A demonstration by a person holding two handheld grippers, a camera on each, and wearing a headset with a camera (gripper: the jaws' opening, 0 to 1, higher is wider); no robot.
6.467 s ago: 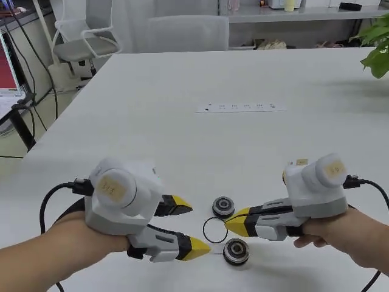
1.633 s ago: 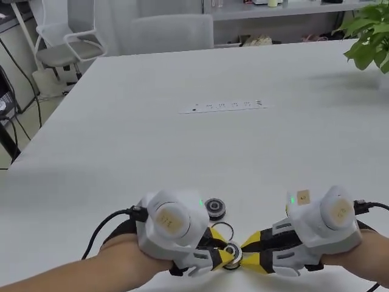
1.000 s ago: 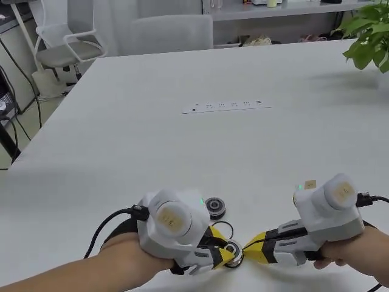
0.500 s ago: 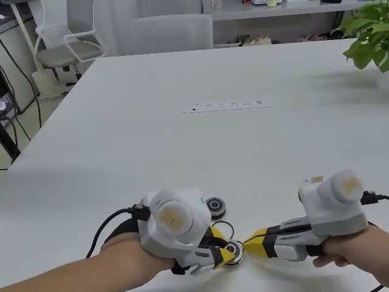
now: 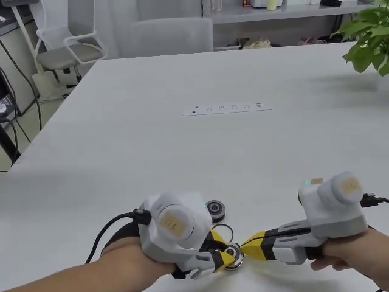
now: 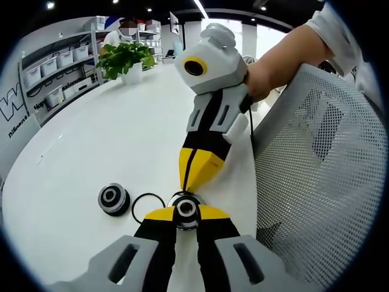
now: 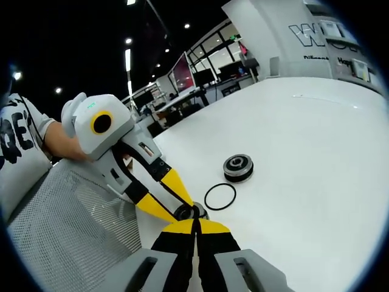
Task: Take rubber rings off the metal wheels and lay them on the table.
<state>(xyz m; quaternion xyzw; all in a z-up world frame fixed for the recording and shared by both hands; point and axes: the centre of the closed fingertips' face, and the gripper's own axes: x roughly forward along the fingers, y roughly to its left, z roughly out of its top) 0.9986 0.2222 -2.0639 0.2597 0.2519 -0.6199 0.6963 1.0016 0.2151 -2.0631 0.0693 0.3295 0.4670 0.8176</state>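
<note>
Metal wheel (image 6: 185, 207) clamped between left tongs (image 6: 185, 212), right tongs (image 7: 196, 222) pressed together at its rim, loose rubber ring (image 6: 148, 194) beside.

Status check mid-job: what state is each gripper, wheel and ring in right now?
Left gripper: shut on the small metal wheel.
Small metal wheel: clamped between the left jaws, low at the white table.
Right gripper: jaws shut, tip against the clamped wheel; a pinch on rubber cannot be told.
Second metal wheel: flat on the table, dark rim on, untouched.
Loose black rubber ring: off, lying flat between the wheels.
</note>
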